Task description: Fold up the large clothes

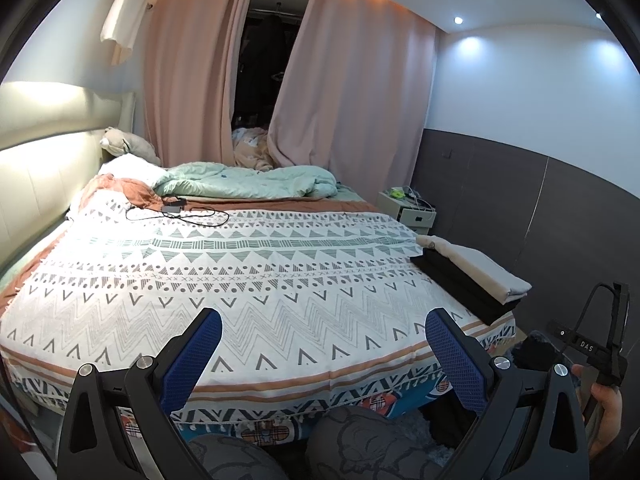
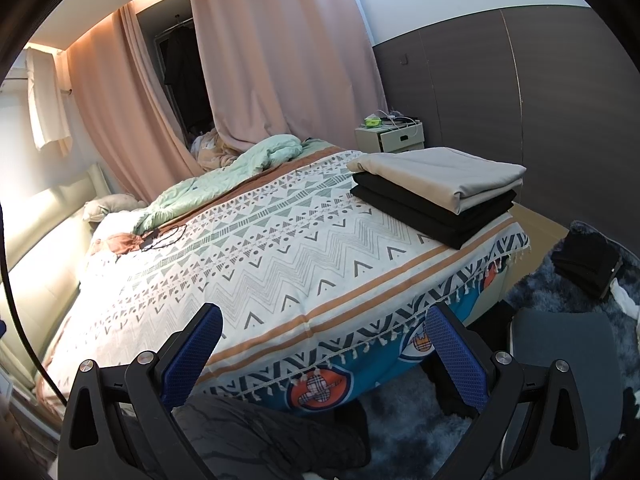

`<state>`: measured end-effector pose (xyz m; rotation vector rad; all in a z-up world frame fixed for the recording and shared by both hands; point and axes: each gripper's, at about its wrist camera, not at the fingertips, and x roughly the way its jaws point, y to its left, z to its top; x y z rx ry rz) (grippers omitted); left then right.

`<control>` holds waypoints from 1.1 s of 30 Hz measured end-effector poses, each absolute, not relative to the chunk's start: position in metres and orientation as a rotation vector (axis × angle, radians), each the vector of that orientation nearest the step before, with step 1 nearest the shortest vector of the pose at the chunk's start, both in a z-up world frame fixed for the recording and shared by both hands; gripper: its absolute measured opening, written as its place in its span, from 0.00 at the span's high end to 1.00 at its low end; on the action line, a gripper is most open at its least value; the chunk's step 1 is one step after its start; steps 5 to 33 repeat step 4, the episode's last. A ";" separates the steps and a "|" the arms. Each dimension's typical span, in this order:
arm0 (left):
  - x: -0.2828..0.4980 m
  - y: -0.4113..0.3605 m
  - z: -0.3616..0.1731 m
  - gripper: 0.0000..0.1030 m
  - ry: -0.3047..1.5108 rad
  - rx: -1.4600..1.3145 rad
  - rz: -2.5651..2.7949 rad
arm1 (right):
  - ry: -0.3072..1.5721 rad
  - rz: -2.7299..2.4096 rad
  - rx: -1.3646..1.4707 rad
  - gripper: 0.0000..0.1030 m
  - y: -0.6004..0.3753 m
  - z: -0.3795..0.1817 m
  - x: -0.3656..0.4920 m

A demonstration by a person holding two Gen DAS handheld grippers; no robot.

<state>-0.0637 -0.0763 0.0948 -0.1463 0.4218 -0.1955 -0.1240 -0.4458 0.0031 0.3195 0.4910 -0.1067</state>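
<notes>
A stack of folded clothes [image 2: 440,196] lies on the bed's near right corner: a beige piece on top of black ones, also at the right in the left wrist view [image 1: 472,276]. The patterned bedspread [image 1: 240,272] covers the bed in front of me. My left gripper [image 1: 323,322] is open above the bed's foot edge, nothing between its blue pads [image 1: 192,364]. My right gripper [image 2: 324,320] is open too, hovering over the fringed edge [image 2: 360,352]. The right gripper's body [image 1: 600,344] and a hand [image 1: 608,404] show at the left view's right edge.
A crumpled mint duvet [image 1: 248,182] and pillows lie at the far end, with a black cable and charger [image 1: 176,210] near them. A white nightstand [image 2: 390,136] stands past the bed. Dark clothes [image 2: 584,264] lie on a shaggy rug, beside a grey chair seat [image 2: 560,340].
</notes>
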 end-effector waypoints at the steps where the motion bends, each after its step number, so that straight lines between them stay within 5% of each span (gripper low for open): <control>1: -0.064 -0.077 0.095 0.01 0.420 -0.145 -0.195 | 0.490 -0.108 0.320 0.01 -0.445 0.002 -0.124; 33: -0.066 -0.078 0.096 0.01 0.418 -0.141 -0.199 | 0.490 -0.108 0.321 0.01 -0.446 0.002 -0.124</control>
